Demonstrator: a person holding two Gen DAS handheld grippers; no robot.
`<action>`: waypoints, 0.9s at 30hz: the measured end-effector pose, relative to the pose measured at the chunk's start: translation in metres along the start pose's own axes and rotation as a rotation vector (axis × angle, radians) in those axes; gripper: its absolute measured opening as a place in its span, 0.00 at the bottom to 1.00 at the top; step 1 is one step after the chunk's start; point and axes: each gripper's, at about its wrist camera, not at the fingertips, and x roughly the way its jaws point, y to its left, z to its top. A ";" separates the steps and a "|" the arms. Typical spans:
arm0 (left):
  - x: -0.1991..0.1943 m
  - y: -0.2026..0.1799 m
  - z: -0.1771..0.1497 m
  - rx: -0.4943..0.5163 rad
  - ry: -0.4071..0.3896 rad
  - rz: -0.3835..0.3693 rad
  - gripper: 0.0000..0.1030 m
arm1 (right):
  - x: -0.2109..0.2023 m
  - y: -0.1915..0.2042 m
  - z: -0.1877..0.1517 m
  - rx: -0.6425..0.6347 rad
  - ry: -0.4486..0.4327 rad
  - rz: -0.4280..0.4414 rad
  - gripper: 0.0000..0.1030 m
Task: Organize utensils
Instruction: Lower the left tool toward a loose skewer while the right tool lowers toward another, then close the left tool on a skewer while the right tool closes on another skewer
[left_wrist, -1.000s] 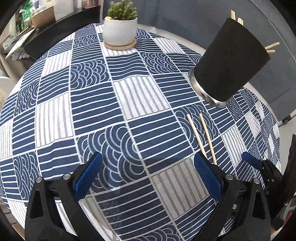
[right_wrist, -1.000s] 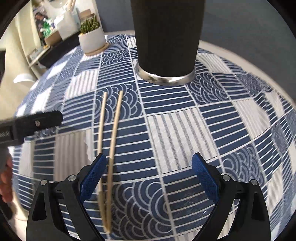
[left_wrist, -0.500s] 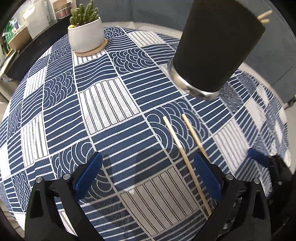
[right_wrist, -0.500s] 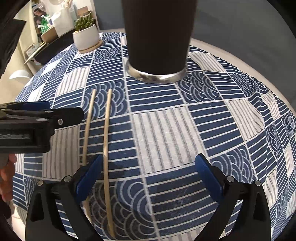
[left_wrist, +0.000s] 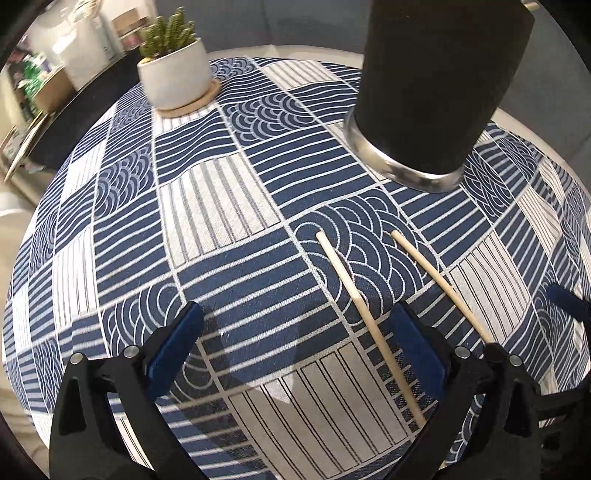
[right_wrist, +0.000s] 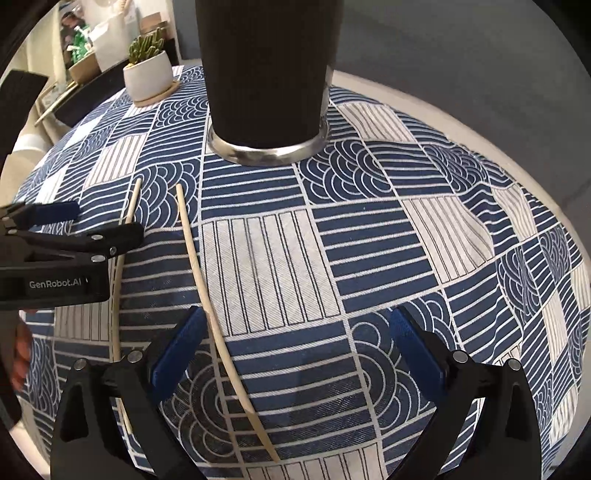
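1. Blue-and-white patterned cloth (left_wrist: 221, 206) covers the round bench (right_wrist: 424, 99); its squares carry stripes, waves and arcs.
2. Black holder (right_wrist: 266, 70), a tall tapered cup with a shiny metal base ring, stands upright on the cloth; it is the landmark here. In the left wrist view a pale stick tip shows at its top edge.
3. Left gripper (left_wrist: 295, 343) sits on the near side of the holder, over the cloth. Its jaws are spread wide and hold nothing. In the right wrist view it comes in from the left edge, its black body marked "GenRobot.AI", crossing over the left chopstick.
4. Right gripper (right_wrist: 291, 347) is also on the near side of the holder, facing it head-on. Its jaws are wide apart and hold nothing; its left blue pad lies just beside the right chopstick.
5. White pot (left_wrist: 173, 77) with a green cactus (left_wrist: 166, 37) stands on a round wooden coaster (left_wrist: 199, 101), well beyond and to the left of the holder.
6. Two wooden chopsticks lie flat on the cloth just in front of the holder, roughly side by side and apart from each other, far ends pointing toward it. Left chopstick (left_wrist: 354, 291) passes between the left gripper's pads in the left wrist view. Right chopstick (left_wrist: 436, 277) runs outside that gripper's right pad.
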 end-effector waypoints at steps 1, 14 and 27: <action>-0.001 0.000 0.000 -0.005 0.002 0.001 0.96 | 0.002 -0.003 0.002 0.018 0.018 0.011 0.92; -0.011 0.008 -0.024 0.037 -0.010 -0.023 0.96 | -0.018 0.049 -0.006 -0.134 0.101 0.010 0.05; -0.027 0.024 -0.023 0.060 0.030 -0.046 0.07 | -0.036 0.004 -0.042 0.159 0.176 0.090 0.05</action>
